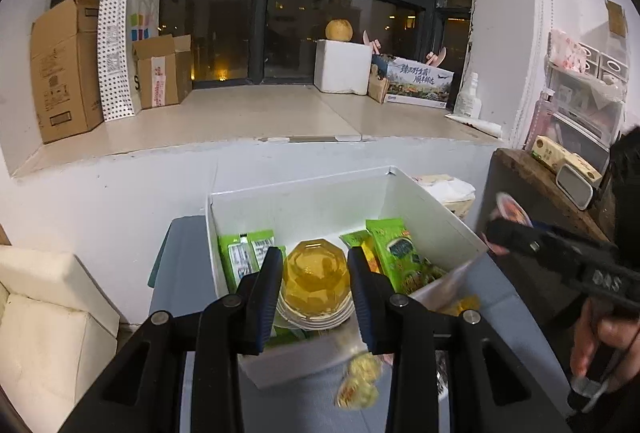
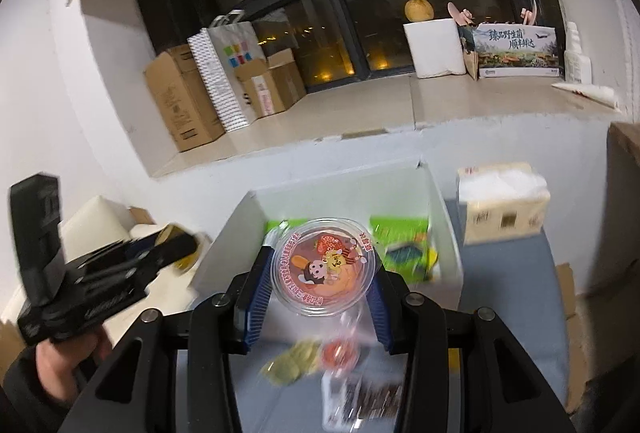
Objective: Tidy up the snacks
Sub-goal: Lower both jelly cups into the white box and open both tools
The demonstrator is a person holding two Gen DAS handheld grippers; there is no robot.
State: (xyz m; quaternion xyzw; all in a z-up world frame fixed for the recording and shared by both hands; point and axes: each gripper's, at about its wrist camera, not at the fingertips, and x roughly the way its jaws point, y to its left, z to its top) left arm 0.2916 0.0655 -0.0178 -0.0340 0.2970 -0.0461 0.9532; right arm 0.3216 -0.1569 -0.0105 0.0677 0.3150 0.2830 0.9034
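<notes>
Above the white bin (image 1: 304, 209) of green snack packets (image 1: 400, 253), our left gripper (image 1: 316, 285) clamps a yellow jelly cup (image 1: 316, 273) between its blue pads, while our right gripper (image 2: 324, 273) pinches a pink-lidded jelly cup (image 2: 324, 265) by its sides; loose snacks (image 2: 292, 365) lie blurred on the grey table (image 2: 500, 273) below.

A grey bench (image 2: 500, 297) carries a white box (image 1: 436, 209), a tissue pack (image 2: 502, 209) and loose snack packets (image 2: 292, 363).
</notes>
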